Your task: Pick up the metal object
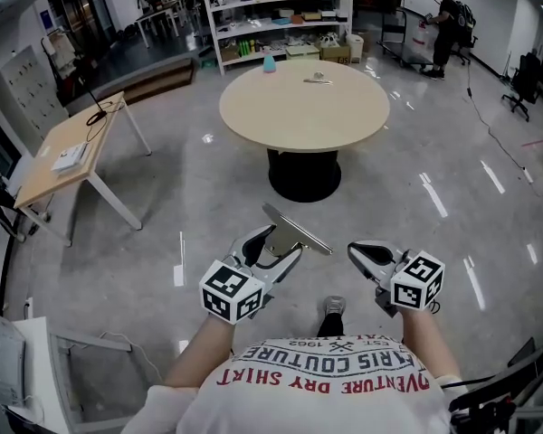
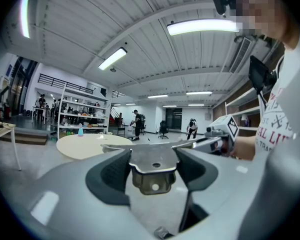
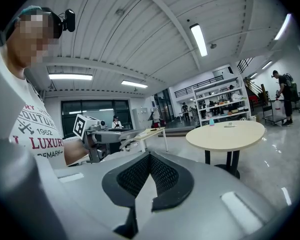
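A wooden desk (image 1: 68,156) stands at the far left with a flat white item lying on it. Nearer and just left of centre, the left gripper (image 1: 273,244) is clamped on the metal object (image 1: 300,232). Its two dark pads press the sides of this flat grey plate, which sticks out forward and to the right above the glossy floor (image 1: 190,179). Its own view shows a folded tab with a hole hanging between the jaws. Beyond, at centre, the round table (image 1: 303,107) carries a small blue thing (image 1: 270,63) and a small pale item (image 1: 318,79), with the shelves (image 1: 281,16) behind it. To the right, the right gripper (image 1: 357,251) is empty, its jaws closed together. At far right, a person (image 1: 445,27) stands beside a cart.
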A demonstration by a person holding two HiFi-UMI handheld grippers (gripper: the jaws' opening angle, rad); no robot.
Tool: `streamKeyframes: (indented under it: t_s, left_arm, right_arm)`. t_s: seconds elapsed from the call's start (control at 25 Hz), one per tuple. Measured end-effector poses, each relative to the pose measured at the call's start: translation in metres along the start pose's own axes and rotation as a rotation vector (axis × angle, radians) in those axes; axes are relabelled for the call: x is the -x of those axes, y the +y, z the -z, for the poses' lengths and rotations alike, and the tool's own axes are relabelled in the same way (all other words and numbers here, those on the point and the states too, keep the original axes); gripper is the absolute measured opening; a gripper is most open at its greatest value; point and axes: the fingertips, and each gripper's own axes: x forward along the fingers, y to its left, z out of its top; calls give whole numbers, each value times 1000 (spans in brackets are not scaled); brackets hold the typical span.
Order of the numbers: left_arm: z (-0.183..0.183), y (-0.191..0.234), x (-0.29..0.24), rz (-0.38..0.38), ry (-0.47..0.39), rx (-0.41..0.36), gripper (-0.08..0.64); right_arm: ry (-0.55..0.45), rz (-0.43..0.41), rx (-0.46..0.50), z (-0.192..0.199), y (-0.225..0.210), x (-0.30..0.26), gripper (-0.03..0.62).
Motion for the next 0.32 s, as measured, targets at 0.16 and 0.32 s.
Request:
streamKeyframes:
  t_s: [0.16,0.32]
  left_arm:
    - [-1,-1,-3,4,1,6,282]
    - [1,2,-4,3,3,10,282]
  right_arm:
    - [8,1,6,-3,-2,0,0]
    - [15,-5,10,-3,-2,-4,0]
